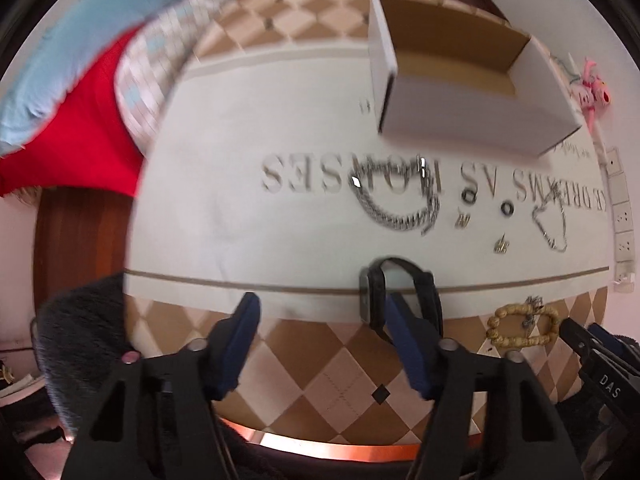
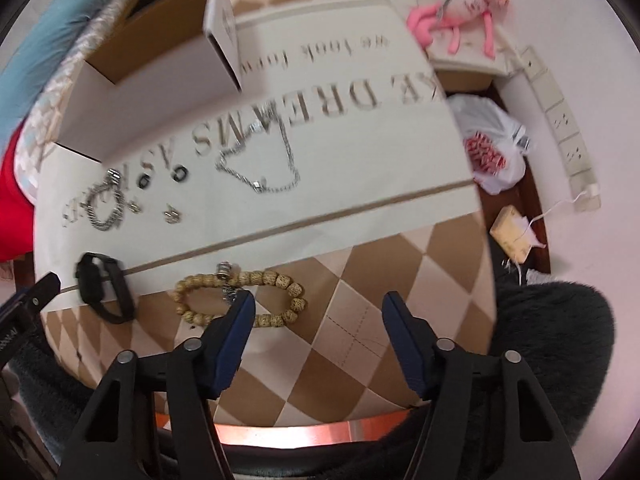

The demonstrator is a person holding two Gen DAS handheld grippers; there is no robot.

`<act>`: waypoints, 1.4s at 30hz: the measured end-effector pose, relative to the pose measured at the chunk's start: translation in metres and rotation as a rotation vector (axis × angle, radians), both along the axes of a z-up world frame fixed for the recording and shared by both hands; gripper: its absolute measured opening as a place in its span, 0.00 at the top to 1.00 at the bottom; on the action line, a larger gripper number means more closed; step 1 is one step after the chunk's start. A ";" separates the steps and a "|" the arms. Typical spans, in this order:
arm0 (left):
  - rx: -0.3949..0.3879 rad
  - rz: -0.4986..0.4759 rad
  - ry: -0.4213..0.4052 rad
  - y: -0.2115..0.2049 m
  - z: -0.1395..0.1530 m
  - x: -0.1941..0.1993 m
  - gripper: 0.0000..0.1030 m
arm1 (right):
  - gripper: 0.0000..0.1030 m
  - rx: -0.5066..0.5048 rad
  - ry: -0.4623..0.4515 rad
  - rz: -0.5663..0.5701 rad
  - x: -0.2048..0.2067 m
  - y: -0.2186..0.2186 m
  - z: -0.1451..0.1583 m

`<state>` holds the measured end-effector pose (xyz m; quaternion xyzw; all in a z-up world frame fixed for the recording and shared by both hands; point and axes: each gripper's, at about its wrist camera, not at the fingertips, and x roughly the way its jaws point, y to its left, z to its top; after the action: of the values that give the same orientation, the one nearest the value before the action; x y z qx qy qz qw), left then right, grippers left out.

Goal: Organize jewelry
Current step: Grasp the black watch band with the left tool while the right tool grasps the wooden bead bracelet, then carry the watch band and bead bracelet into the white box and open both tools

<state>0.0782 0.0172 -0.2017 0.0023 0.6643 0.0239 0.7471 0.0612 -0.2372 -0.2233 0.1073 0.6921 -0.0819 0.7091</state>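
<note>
Jewelry lies on a cream cloth (image 1: pixel 248 216) with printed letters. A thick silver chain bracelet (image 1: pixel 394 204) (image 2: pixel 102 204), two dark rings (image 1: pixel 507 209) (image 2: pixel 180 174), small earrings (image 1: pixel 501 245) (image 2: pixel 172 213) and a thin silver necklace (image 1: pixel 554 220) (image 2: pixel 260 160) lie mid-cloth. A black watch (image 1: pixel 404 296) (image 2: pixel 102 288) and a tan bead bracelet (image 1: pixel 522 326) (image 2: pixel 240 296) lie near the front edge. An open white cardboard box (image 1: pixel 460 80) (image 2: pixel 132 80) stands behind. My left gripper (image 1: pixel 322 316) is open, its right finger by the watch. My right gripper (image 2: pixel 318 312) is open, its left finger over the bead bracelet.
A red, blue and checked pile of fabric (image 1: pixel 80 92) lies at the left. A pink plush toy (image 2: pixel 460 8), a white plastic bag (image 2: pixel 492 148), a tan packet (image 2: pixel 512 232) and wall sockets (image 2: pixel 560 120) sit at the right. Dark furry fabric (image 2: pixel 552 340) lies at the near side.
</note>
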 end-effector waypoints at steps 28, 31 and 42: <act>0.005 -0.139 -0.032 -0.021 -0.035 -0.026 0.91 | 0.91 0.061 -0.070 -0.029 -0.008 0.013 0.006; -0.004 -0.136 -0.044 -0.020 -0.022 -0.025 0.91 | 0.91 0.082 -0.110 -0.024 -0.009 0.013 0.023; -0.057 -0.141 -0.143 -0.021 0.045 -0.017 0.91 | 0.91 0.132 -0.199 0.013 0.001 0.016 0.067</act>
<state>0.0611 -0.0040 -0.1564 0.0260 0.6081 -0.0475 0.7920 0.0622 -0.2210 -0.1564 0.1568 0.6228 -0.0204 0.7662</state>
